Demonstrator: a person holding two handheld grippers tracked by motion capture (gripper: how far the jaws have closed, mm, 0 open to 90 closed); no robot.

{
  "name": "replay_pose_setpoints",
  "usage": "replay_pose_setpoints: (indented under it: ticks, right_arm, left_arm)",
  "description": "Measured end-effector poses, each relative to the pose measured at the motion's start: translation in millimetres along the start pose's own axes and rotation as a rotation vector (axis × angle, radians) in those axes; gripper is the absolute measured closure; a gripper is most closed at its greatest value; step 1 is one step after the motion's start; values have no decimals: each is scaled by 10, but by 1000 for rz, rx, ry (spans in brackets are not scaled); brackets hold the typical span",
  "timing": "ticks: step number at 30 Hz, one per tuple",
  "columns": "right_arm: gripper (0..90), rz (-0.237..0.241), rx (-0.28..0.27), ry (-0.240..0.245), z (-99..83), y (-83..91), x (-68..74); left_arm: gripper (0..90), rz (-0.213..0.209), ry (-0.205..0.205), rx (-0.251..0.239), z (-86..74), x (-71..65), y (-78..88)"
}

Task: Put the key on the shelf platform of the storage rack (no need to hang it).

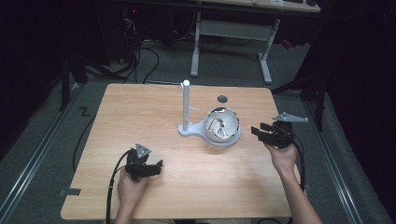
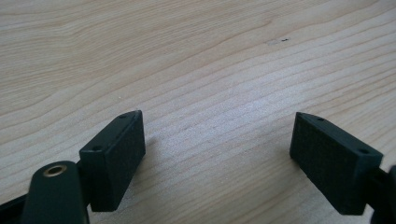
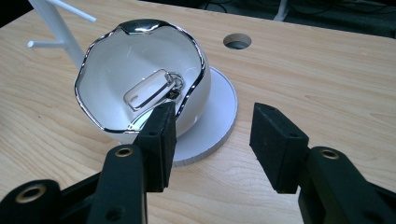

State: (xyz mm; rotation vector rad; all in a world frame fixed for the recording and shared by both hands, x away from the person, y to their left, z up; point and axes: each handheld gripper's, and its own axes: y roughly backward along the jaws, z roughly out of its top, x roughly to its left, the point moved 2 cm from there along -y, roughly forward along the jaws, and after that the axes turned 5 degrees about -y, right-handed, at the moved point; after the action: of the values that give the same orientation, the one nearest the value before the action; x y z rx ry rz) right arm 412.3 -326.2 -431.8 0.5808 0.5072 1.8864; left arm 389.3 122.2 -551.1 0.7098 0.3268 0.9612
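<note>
The right gripper [image 1: 259, 132] hovers with jaws wide and nothing between them, just right of the white bowl [image 3: 140, 74]. The bowl sits on the round base [image 3: 215, 126] of a white stand [image 1: 186, 105], holding a key fob [image 3: 148, 89]. The left gripper [image 2: 217, 158], also wide, rests low over the bare table [image 1: 154, 107] near the left.

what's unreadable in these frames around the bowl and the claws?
- Key tag in the bowl: right gripper view, its ring end sits behind the bowl's rim; in the high view it is too small to read.
- White stand: right gripper view, its top is cut off by the frame edge.
- Right claw: open, its left pad covers the bowl's near wall.
- Left claw: open over bare table.
</note>
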Motion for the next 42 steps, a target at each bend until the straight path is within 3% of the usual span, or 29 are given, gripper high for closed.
replay_pose_setpoints:
  ticks: [8, 38, 42]
  right_arm:
    - [520, -5, 6, -38, -106, 62, -53]
    - [513, 38, -35, -76, -444, 343, -47]
    - [524, 32, -71, -75, -487, 384, -33]
  left_arm:
    - [186, 0, 0, 0, 0, 0, 0]
    - [185, 1, -1, 0, 0, -2, -1]
    - [185, 1, -1, 0, 0, -2, -1]
